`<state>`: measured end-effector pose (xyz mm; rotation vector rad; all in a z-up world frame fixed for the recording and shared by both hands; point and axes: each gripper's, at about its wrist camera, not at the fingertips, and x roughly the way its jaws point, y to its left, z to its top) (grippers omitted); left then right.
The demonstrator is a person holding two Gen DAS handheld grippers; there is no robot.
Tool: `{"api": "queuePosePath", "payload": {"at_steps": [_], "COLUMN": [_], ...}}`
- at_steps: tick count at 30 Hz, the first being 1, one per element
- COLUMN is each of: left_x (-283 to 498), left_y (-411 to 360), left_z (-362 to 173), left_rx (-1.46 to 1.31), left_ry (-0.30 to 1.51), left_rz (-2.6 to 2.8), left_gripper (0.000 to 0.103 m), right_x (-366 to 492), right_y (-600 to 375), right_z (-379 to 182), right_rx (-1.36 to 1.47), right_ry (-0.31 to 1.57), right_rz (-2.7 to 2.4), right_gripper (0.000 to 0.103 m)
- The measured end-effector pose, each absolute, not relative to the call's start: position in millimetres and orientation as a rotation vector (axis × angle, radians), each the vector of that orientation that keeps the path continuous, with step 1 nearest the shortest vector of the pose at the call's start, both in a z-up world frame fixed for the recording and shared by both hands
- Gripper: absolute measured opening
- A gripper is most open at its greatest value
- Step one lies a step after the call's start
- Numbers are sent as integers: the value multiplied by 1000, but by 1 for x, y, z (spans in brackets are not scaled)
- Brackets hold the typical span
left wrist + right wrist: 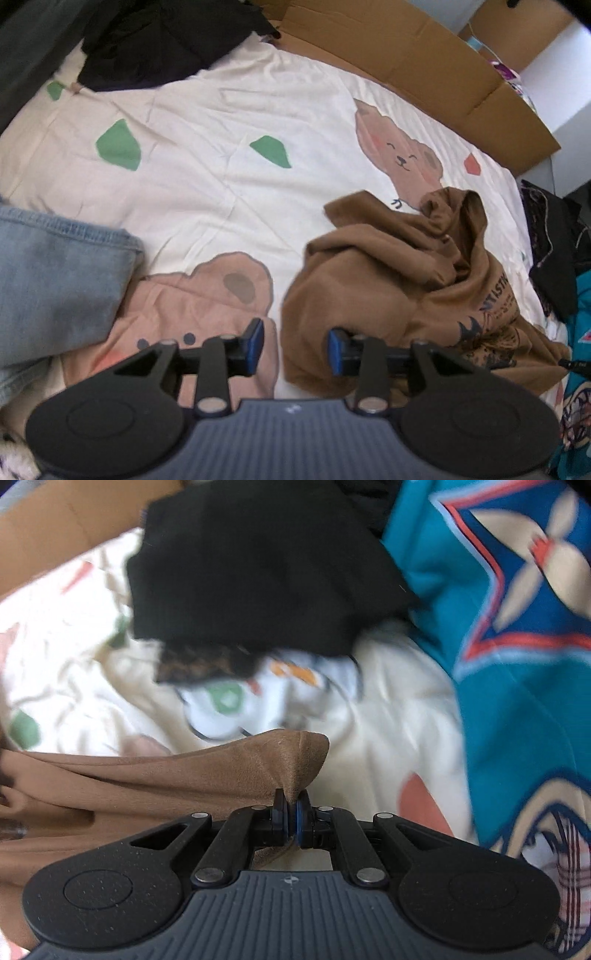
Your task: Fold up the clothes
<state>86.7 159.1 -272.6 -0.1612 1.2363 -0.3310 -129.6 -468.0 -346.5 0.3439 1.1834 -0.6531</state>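
On the bed (207, 110), the brown sweatshirt (406, 280) is pinched by the right gripper (291, 814) while the left gripper (296, 345) is spread empty; the thin fold may be pulled free under tension.

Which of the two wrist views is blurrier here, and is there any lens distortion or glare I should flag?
Right wrist view: motion-smeared across the black garment and teal fabric; the right gripper and its pinched brown hoodie stay sharp. Left wrist view: only mildly soft; fisheye bends the cardboard edge and bedsheet; dark vignette corners, washed-out brightness top right.
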Motion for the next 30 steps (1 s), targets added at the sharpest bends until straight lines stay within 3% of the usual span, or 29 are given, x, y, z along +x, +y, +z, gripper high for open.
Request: {"api": "queuePosePath", "payload": {"at_steps": [5, 12, 14, 15, 16, 19, 23, 30], "left_x": [85, 78, 78, 78, 80, 89, 108, 129], "left_y": [150, 163, 170, 173, 174, 176, 159, 131], "left_z": [-263, -262, -259, -258, -256, -252, -247, -254], "left_rx": [-123, -95, -104, -108, -107, -93, -79, -107], "left_ry": [1232, 1259, 1262, 1269, 1277, 1289, 1238, 1202], "left_rz": [-402, -414, -407, -404, -397, -381, -394, -394], "left_gripper": [48, 48, 48, 48, 49, 49, 61, 65], "right_x": [-151, -147, -146, -147, -149, -150, -141, -115], "right_y": [-470, -458, -443, -434, -427, -417, -420, -426], "right_z": [-359, -354, -334, -325, -317, -301, -290, -290], "right_rx": [351, 363, 349, 339, 340, 399, 484, 508], "right_ry": [1243, 1283, 1240, 1212, 1180, 1093, 1008, 962], "right_rz": [-721, -692, -676, -666, -658, -638, -596, -554], "right_gripper": [2, 6, 15, 30, 35, 36, 36, 36]}}
